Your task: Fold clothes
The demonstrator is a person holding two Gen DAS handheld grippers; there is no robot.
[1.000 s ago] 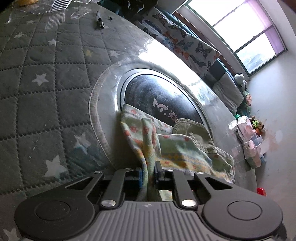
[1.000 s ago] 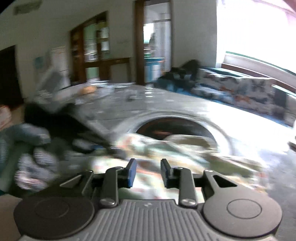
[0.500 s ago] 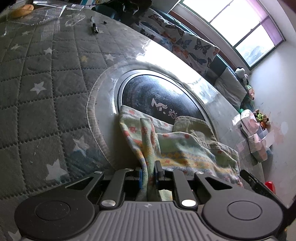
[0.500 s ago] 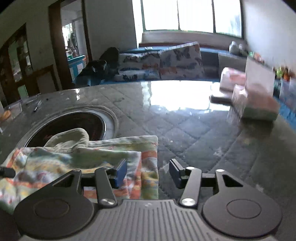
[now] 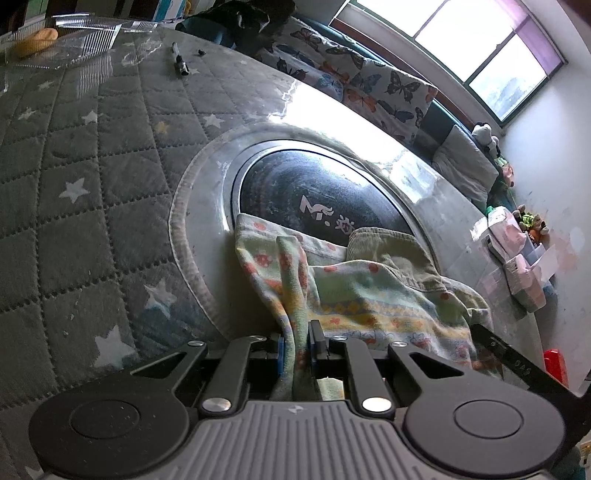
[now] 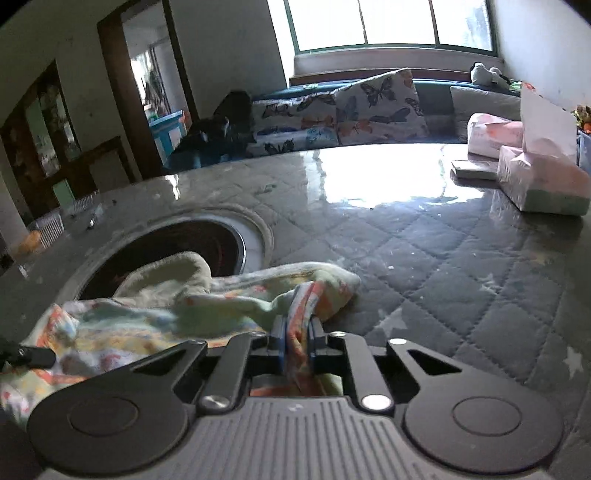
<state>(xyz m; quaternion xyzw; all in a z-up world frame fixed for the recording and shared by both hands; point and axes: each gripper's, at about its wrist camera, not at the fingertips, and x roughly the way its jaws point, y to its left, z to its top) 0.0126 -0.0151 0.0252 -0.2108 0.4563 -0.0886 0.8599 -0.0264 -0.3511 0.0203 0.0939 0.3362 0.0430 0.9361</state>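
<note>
Garment point(image 5: 369, 295), a small pastel piece printed with orange flowers and yellow bands, lies crumpled on the tabletop point(image 5: 74, 177), its far edge draped over the rim of a round dark glass burner point(image 5: 314, 199) set into the surface. Its long axis runs sideways, from one gripper to the other, parallel to the near edge of the burner. A ribbed olive waistband or cuff point(image 5: 384, 243) bunches up at the far side, resting on the burner glass.

At the end of the garment left of the burner's centre, the left gripper point(image 5: 295, 343) has its fingers pressed close together, pinching a raised vertical fold of cloth between the blue pads. At the opposite end, just right of the burner, the right gripper point(image 6: 297, 339) is likewise closed tight on a bunched corner with orange stripes, the cloth rising in a ridge from its fingers.

The tabletop is covered with a grey quilted cloth with white stars under a glossy clear sheet. Left of and beyond the burner lie a pen point(image 5: 180, 62) and a clear plastic box point(image 5: 70, 37). Right of the burner sit pink tissue packs point(image 6: 543, 177). Behind the burner runs a window bench with butterfly-print cushions point(image 6: 340, 107) below a bright window point(image 6: 391, 22).
</note>
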